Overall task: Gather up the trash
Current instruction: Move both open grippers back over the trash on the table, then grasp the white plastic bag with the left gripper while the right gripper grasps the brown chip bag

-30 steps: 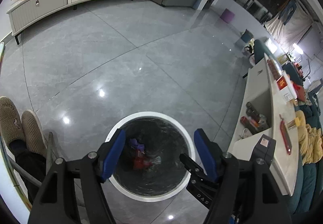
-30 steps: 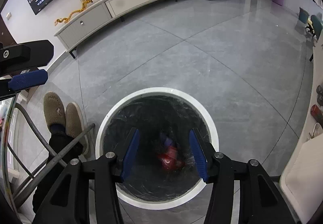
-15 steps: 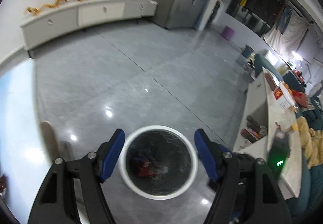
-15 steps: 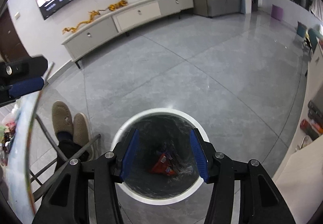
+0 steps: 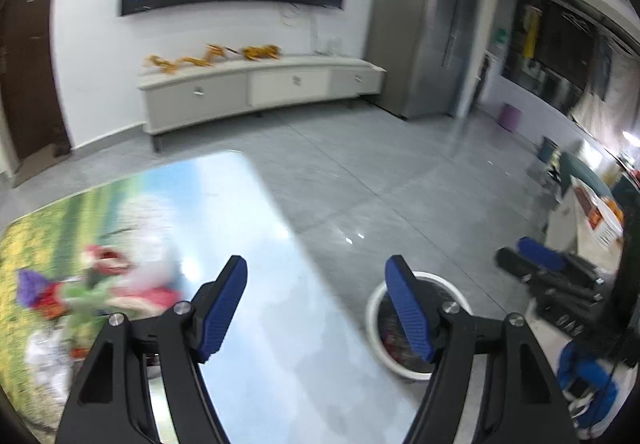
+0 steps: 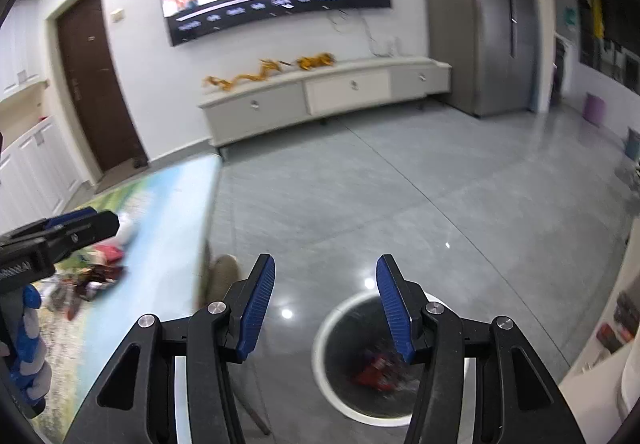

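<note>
Trash (image 5: 100,292) piled at table (image 5: 256,284) left end, wrappers blurred, no print legible. Bin (image 6: 348,396) on floor beside table holds red wrappers. Left tongs (image 5: 316,308) and right tongs (image 6: 326,308) both parted, empty.

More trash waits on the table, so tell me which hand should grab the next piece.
Left, probably. The left gripper is open, empty and over the table, with the wrappers just beside it. The right gripper, also empty, faces the bin.
</note>
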Tool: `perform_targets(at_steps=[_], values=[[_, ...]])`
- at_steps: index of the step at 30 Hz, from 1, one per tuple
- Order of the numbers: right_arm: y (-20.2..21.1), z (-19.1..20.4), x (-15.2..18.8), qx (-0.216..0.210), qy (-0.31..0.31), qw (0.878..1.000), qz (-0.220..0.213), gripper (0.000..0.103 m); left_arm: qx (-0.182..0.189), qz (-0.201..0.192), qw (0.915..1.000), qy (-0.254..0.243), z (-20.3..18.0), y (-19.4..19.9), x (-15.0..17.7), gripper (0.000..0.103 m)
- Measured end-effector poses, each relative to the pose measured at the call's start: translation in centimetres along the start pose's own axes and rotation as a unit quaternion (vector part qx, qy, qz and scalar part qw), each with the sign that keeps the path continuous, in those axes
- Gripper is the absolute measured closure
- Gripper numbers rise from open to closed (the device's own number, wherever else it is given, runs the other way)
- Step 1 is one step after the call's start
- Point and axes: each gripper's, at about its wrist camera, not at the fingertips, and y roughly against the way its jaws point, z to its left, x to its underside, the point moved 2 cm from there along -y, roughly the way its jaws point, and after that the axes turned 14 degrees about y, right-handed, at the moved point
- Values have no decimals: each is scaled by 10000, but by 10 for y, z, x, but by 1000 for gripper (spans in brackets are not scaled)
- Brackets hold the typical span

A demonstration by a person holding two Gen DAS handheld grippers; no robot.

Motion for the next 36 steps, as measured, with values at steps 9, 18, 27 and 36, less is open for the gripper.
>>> perform_targets(at_steps=[9,18,27,36], values=[[17,79,-37,-533,542,9964,-384,50,-628,-582,9942,656,129,69,8,33],[0,160,-42,-1399,1013,9846,-271,39,-1129,-287,9828,1432,233,70,43,33],[-48,239,-29,-2157,1365,9667,210,37,-1169,-52,9783,1711,253,48,63,33],[-70,309,-37,-2722,2016,9408,126,37,-1071,14,9782,1781,264,37,64,34]])
